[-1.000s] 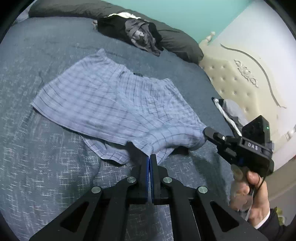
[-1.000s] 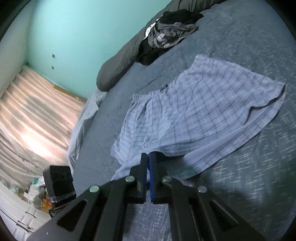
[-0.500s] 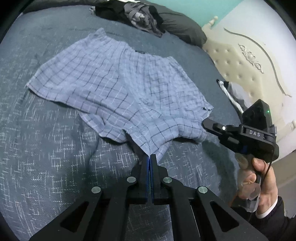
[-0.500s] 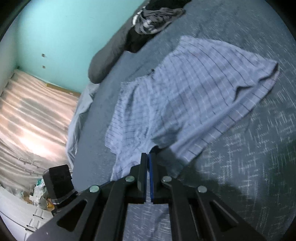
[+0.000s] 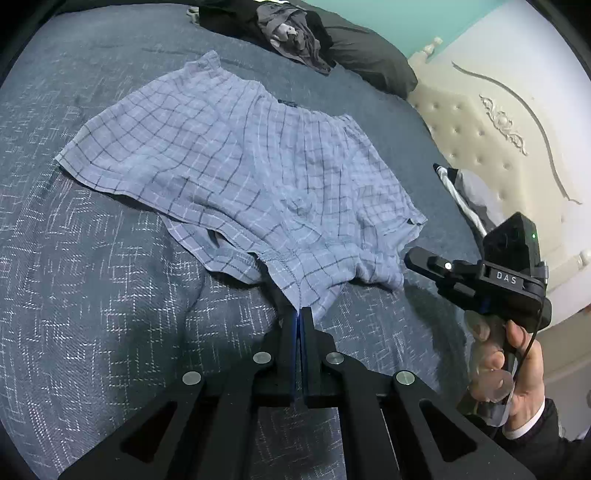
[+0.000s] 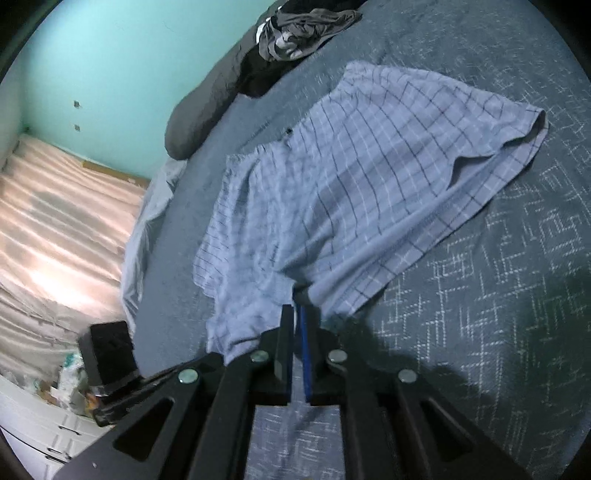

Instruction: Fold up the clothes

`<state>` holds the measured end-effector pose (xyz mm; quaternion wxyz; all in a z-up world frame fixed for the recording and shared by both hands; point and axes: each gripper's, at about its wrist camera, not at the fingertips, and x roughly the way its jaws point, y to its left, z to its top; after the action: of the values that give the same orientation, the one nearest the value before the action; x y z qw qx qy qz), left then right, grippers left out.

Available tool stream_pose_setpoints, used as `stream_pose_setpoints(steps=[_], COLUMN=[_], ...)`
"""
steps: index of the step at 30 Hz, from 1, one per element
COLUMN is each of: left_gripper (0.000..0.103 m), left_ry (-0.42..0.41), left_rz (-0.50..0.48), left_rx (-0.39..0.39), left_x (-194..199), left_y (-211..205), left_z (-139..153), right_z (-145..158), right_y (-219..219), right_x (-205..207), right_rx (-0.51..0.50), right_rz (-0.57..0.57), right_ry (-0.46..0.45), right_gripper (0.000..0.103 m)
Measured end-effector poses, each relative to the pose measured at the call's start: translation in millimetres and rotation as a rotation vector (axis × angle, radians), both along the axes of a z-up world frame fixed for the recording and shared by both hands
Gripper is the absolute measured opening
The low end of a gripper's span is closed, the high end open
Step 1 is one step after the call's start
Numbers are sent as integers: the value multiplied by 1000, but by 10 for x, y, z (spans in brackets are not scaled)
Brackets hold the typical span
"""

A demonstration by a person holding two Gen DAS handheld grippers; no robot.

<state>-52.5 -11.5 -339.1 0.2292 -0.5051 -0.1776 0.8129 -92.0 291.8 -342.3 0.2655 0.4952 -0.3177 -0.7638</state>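
Checked pale-blue cotton shorts (image 5: 236, 173) lie spread across the dark blue-grey bedspread (image 5: 92, 332), waistband toward the pillows, legs toward the cameras. At the nearest hem, by the crotch seam, the left gripper (image 5: 299, 314) is clamped tight on a tip of the cloth, its two pads pressed flat together. The right gripper (image 6: 298, 314), held in a person's hand (image 5: 517, 373) at the side of the bed, sits at the other leg's hem; its jaws are parting, a thin slit showing between them with cloth draped at their tips. A heap of dark clothes (image 5: 291, 33) rests against a grey pillow (image 5: 369, 59) beside the cream tufted headboard (image 5: 491, 140).
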Motion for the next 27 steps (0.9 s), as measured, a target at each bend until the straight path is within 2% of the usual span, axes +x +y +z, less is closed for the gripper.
stream_pose_setpoints(steps=[1,3,4,5,8,10,12,14,17,21,22,23,27], left_gripper=[1,3,4,8,18,18,18,18,18,17,13,1,1], left_ry=[0,0,0,6,25,15,6,4,7,5,11,13,25], left_rz=[1,8,13,16,22,16,18,22,24,11,7,1,-6], left_rx=[0,3,5,1,-9,7,6,10,21,30,21,16,15], left_x=[-3,-5,-6,-4,0,-9,-17,-24,-35,-72,-76,-74,-43], left_y=[-9,-36,-49,-60,-65,-55,-49,-37,-12,10,21,24,2], left_z=[8,28,38,57,99,82,50,36,24,-8,-11,-10,68], right_z=[3,-33,-54,-74,-93,-89,-91,-98,-93,-66,-53,-39,66], right_y=[19,29,13,-10,-91,-149,-188,-199,-186,-193,-186,-181,-141], right_x=[3,12,18,26,35,46,57,63,90,116,122,133,151], right_rx=[-10,-12,-14,-13,-8,8,22,29,35,31,16,8,-27], right_rz=[-4,-2,5,11,27,37,40,34,35,40,40,40,44], right_ry=[-1,-15,-24,-33,-34,-14,3,12,22,40,44,48,70], right_gripper=[6,14,27,34,34,34,30,11,3,1,1,1,1])
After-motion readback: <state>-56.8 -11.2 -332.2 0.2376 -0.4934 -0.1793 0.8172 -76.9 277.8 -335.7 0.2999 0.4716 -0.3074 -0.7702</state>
